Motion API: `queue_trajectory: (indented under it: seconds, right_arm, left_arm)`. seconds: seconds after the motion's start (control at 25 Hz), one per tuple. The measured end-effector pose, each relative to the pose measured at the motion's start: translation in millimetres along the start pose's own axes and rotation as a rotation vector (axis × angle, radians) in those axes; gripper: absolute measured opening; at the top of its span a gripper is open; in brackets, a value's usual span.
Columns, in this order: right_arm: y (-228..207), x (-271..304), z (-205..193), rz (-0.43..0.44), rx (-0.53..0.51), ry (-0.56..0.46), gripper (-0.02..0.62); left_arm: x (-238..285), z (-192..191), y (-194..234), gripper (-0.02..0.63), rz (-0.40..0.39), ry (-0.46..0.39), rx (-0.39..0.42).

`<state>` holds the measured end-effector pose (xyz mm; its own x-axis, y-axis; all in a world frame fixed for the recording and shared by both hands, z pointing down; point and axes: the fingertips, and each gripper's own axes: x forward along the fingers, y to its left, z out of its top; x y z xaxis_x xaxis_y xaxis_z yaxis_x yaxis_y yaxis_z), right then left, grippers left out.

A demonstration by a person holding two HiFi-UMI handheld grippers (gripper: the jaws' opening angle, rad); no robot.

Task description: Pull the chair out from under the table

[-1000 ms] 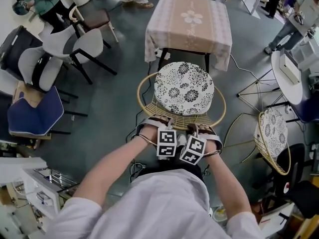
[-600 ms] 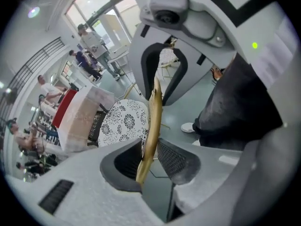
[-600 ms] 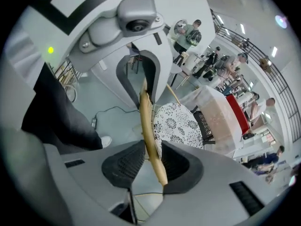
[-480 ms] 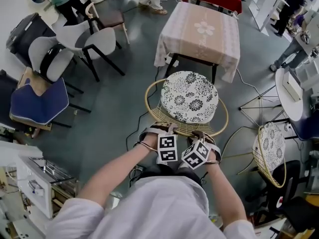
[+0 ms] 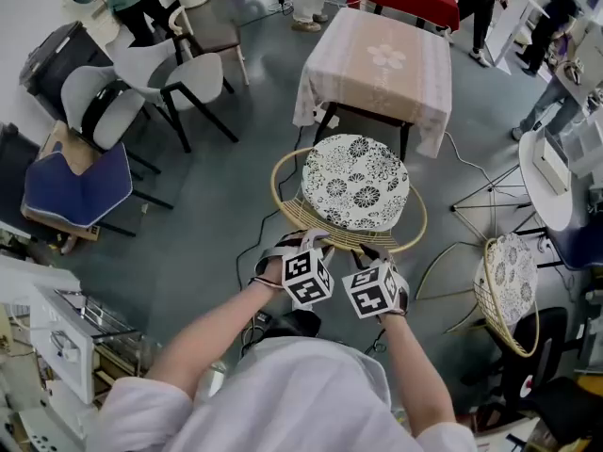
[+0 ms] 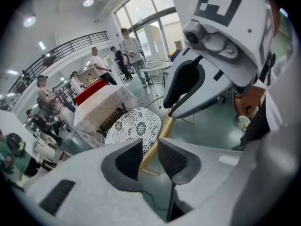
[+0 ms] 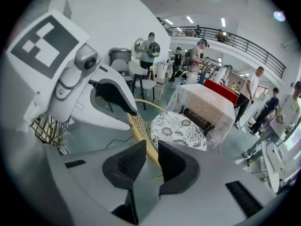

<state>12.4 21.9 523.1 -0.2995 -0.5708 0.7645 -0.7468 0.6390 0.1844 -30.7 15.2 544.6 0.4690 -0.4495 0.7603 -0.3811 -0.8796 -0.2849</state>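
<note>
The chair has a round floral cushion (image 5: pixel 356 182) and a gold wire back rim (image 5: pixel 345 237). It stands just in front of the pink-clothed table (image 5: pixel 377 64), its seat out from under the cloth. My left gripper (image 5: pixel 314 243) and right gripper (image 5: pixel 370 255) hover side by side at the near part of that rim. In the left gripper view the gripper (image 6: pixel 150 147) has its pads apart, with the gold rim (image 6: pixel 164 128) running through the gap. In the right gripper view the gripper (image 7: pixel 152 152) stands the same way, astride the rim (image 7: pixel 140 128).
Two white chairs (image 5: pixel 141 83) and a blue-cushioned chair (image 5: pixel 75 182) stand at the left. A second wire chair (image 5: pixel 509 281) and a round white table (image 5: pixel 551 149) are at the right. A cable (image 5: pixel 247 252) lies on the grey floor. Several people stand at the back.
Both grippers have lifted a little off the chair's back rim and rolled, so their marker cubes now sit tilted. The chair has stayed where it was in front of the table.
</note>
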Motion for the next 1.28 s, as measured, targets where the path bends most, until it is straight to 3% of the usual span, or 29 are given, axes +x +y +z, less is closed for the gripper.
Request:
queue_trajectory:
  seconds: [0.32,0.56,0.88,1.28]
  right_arm:
    - [-5.1,-48.3,7.8,-0.008,0.214,-0.159,0.03]
    - [-4.3,-88.5,13.6,-0.009,0.316,-0.289,0.008]
    - [4.7,-128.5,15.7,0.006,0.384,-0.382,0.003]
    - [16.6,-155.4,6.3,0.013,0.383,-0.424,0.003]
  left_arm:
    - [-33.7,34.4,-15.0,0.098,0.034,-0.142,-0.276]
    - [-68.0,57.5,-22.1,0.026,0.073,-0.261,-0.506]
    - [-106.2,81.0,-44.7,0.006,0.099,-0.348,-0.658]
    - [-125.3,94.6,-57.9,0.006,0.146,-0.391,-0.675]
